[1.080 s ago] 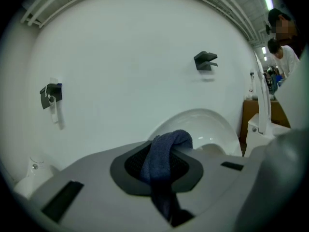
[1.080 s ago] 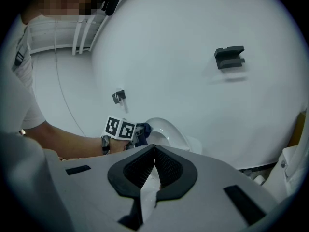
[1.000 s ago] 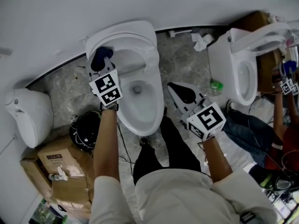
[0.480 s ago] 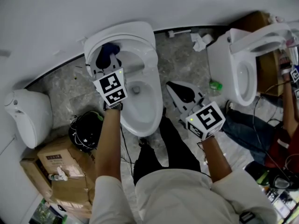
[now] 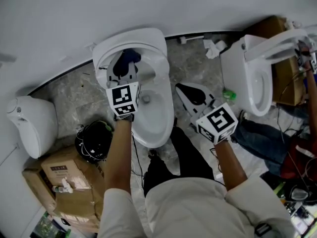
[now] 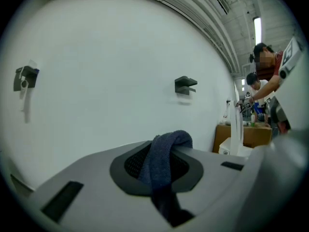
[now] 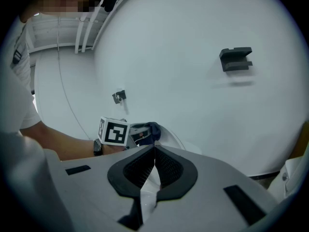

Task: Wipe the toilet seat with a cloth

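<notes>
While the left gripper [image 5: 122, 72] keeps the blue cloth [image 5: 127, 58] clamped between its jaws at the back of the toilet seat [image 5: 164, 76], close under the white wall [image 5: 148, 4], the right gripper [image 5: 184, 91] hangs empty, jaws pressed together, over the grey stone floor [image 5: 190, 58] in the gap before a second toilet [image 5: 247, 83]. A cardboard box [image 5: 64, 175] and a dark round bundle [image 5: 94, 140] crowd the left side. The gripper hides whether the cloth touches the seat.
</notes>
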`<control>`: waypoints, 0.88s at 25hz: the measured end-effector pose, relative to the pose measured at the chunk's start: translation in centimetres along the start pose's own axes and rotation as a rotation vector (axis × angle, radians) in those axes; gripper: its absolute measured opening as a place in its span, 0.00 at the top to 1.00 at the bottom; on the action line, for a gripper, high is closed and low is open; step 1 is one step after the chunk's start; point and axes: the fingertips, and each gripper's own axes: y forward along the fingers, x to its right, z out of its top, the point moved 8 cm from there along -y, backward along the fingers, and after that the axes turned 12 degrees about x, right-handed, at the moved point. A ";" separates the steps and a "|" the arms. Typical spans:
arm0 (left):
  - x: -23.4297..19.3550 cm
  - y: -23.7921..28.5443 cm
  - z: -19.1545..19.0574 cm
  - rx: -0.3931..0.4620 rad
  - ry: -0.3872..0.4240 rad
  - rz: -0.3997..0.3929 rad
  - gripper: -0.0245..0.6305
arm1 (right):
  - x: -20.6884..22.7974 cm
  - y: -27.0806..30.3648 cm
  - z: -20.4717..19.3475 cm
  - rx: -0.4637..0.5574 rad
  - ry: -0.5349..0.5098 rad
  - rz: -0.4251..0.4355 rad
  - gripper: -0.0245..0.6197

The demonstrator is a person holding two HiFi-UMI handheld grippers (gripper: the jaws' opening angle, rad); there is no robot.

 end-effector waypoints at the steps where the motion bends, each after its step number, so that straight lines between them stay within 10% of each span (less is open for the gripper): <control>1: -0.2 -0.4 0.4 0.010 -0.016 -0.009 0.91 | 0.2 0.5 0.3 -0.002 -0.010 0.017 0.92; 22: -4.4 -13.4 14.2 0.064 -0.145 0.226 0.91 | 4.1 18.3 2.3 -0.230 -0.320 0.301 0.78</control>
